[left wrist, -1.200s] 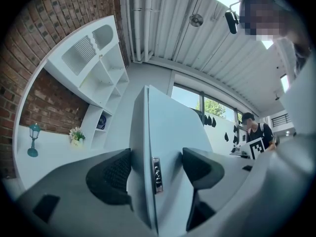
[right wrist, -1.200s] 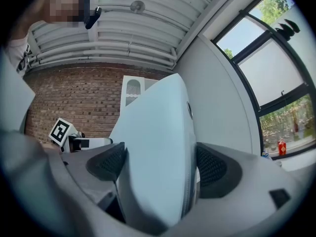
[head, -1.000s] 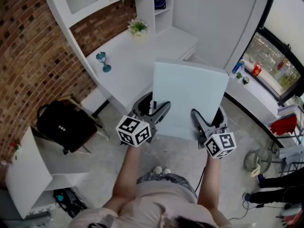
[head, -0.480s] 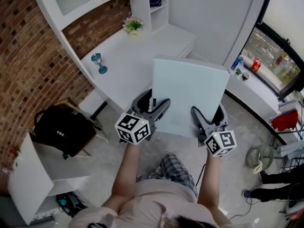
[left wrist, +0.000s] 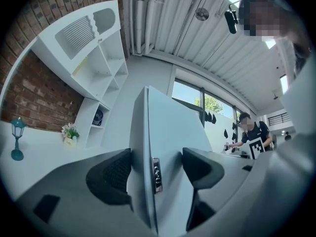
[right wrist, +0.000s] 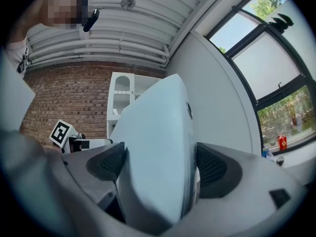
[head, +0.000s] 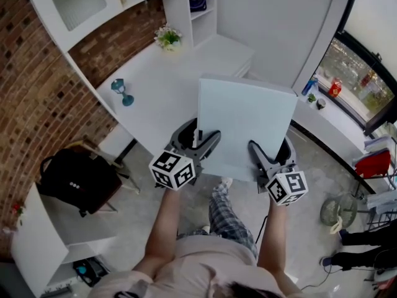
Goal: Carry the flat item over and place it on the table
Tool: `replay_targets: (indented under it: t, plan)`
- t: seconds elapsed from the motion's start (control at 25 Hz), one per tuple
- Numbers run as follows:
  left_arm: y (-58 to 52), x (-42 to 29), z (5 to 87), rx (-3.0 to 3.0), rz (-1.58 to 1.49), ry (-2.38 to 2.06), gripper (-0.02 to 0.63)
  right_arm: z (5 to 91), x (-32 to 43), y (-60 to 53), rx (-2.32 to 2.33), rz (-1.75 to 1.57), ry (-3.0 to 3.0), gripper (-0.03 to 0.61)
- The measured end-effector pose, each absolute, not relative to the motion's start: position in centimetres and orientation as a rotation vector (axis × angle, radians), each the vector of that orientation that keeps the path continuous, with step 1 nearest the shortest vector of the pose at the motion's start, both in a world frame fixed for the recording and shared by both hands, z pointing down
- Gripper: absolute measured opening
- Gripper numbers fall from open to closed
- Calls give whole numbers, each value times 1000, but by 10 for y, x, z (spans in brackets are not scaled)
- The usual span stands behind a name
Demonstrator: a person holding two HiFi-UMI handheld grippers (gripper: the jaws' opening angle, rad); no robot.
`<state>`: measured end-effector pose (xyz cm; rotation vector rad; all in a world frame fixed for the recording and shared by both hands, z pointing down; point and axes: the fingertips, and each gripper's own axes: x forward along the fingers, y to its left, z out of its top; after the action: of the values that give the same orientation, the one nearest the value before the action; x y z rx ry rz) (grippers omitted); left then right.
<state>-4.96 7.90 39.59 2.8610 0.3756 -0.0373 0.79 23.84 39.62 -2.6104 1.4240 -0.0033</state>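
White table (head: pixel 162 82) with a teal lamp (head: pixel 121 93) and flowers (head: pixel 167 38) sits ahead-left, with no flat item on it yet. Left gripper (head: pixel 198 139) is clamped on the near-left edge of the flat panel (head: pixel 245 123) and right gripper (head: pixel 271 155) on its near-right edge. The panel is held in the air between them, overlapping the table's near edge in the head view but not resting on it. Judged: pick-up done, carry mostly done; left to do is lowering the panel onto the tabletop and releasing.
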Motion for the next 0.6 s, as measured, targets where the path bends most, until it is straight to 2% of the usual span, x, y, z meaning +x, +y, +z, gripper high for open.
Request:
replay_targets:
  t: [0.32,0.6]
  plan:
    - [43,57,405,2890,-38,298,327,410,123,200,-2546,-26,1468,456]
    - [-16,225,394,2923,-96,162,327,400,302,134,-2466,9,1585,454]
